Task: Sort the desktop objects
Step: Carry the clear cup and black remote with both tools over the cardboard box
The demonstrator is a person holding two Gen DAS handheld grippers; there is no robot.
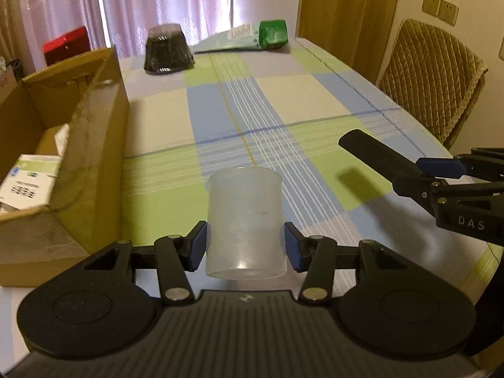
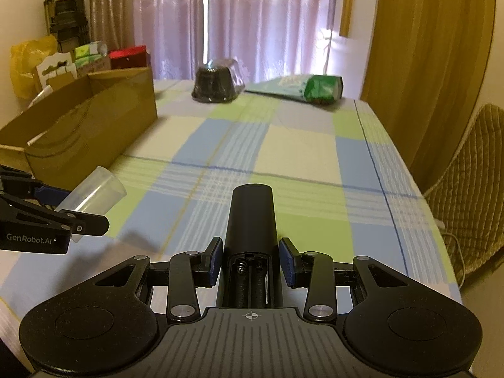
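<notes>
My left gripper (image 1: 245, 247) is shut on a translucent plastic cup (image 1: 244, 208), held above the checked tablecloth with its mouth pointing away. In the right wrist view that cup (image 2: 97, 189) tilts out of the left gripper (image 2: 75, 209) at the left edge. A black remote control (image 2: 252, 217) is clamped in my right gripper (image 2: 251, 261), with its open battery bay facing the camera. From the left wrist view the remote (image 1: 371, 151) sticks out of the right gripper (image 1: 422, 176) at the right.
An open cardboard box (image 1: 94, 132) stands at the table's left and holds a white carton (image 1: 28, 176). A wrapped black container (image 1: 167, 50) and a green packet (image 1: 271, 33) lie at the far end. A quilted chair (image 1: 434, 78) stands to the right.
</notes>
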